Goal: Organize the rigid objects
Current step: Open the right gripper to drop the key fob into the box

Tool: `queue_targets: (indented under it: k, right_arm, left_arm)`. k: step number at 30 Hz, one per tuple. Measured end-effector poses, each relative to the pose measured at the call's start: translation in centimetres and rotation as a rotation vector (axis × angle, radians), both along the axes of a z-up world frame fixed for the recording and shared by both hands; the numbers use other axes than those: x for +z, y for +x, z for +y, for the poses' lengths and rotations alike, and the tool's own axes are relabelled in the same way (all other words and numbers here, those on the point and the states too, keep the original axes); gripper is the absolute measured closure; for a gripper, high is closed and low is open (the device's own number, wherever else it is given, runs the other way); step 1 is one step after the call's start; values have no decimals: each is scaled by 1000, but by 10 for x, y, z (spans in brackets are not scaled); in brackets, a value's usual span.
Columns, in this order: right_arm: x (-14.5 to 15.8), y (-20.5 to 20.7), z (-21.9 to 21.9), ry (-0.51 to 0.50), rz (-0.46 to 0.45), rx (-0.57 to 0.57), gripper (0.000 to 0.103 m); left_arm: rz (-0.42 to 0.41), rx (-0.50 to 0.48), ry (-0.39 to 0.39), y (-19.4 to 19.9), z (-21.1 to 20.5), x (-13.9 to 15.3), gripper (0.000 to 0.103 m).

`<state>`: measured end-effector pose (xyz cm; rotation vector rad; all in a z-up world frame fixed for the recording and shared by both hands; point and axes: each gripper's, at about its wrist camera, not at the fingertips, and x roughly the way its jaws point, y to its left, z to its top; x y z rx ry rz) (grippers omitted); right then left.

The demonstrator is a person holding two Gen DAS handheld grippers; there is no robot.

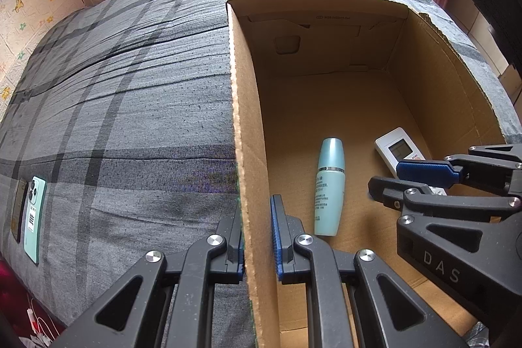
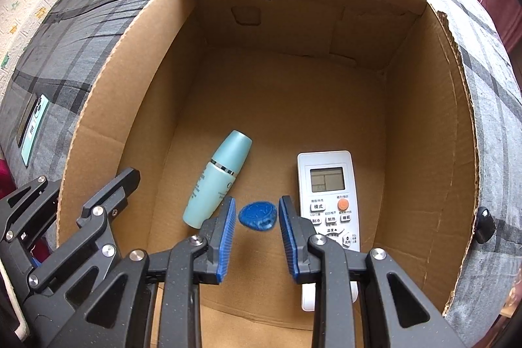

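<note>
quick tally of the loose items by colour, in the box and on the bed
teal: 2, the bottle in the box and the phone on the bed
white: 1, the remote in the box
blue: 1, the small blue piece in the box
dark: 1, the dark flat item beside the phone
total: 5

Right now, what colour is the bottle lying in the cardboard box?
Pale teal, with a silver band below the cap; the bottle shows best in the right wrist view.
</note>
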<state>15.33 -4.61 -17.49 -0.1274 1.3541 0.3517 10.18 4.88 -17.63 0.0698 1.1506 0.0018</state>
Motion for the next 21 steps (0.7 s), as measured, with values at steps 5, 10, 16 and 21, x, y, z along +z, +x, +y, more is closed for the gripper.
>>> queue_targets:
  k: [5,10,16,21]
  right_arm:
    - [3,-1,-3,18,-8,-6,66]
    - [11,-2,-7,23,-32,-14,62]
    - [28,-12,-13,24,-79,-14,56]
    - [44,-18,-17,13,-119,-14,43]
  left_arm:
    - [1,0,-2,0,1,0,89]
    - [1,0,-1,0,1,0,89]
    - [2,2,-3,1,2,0,89]
    - [2,1,-3,1,2,0,89]
